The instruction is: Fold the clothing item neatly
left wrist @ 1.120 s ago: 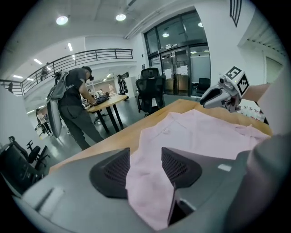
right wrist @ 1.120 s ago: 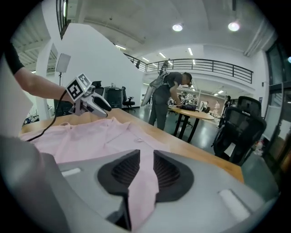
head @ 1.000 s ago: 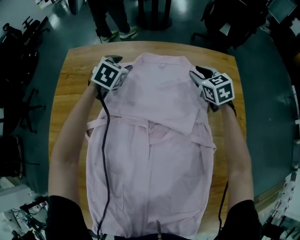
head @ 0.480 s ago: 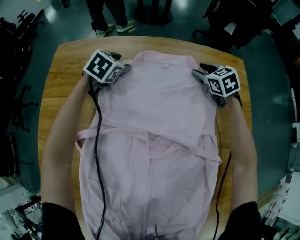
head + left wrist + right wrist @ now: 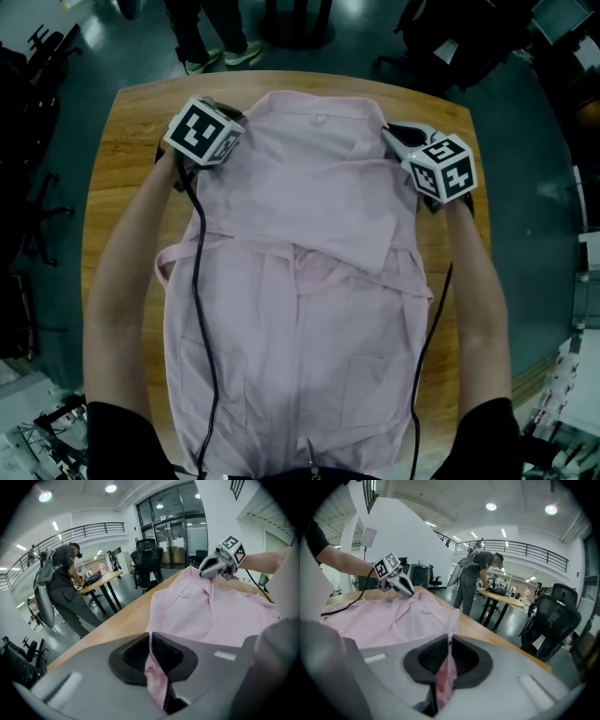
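The pink shirt lies spread over the wooden table. At its eleven o'clock the left gripper and at one o'clock the right gripper are closing their jaws, each pinching shoulder fabric.
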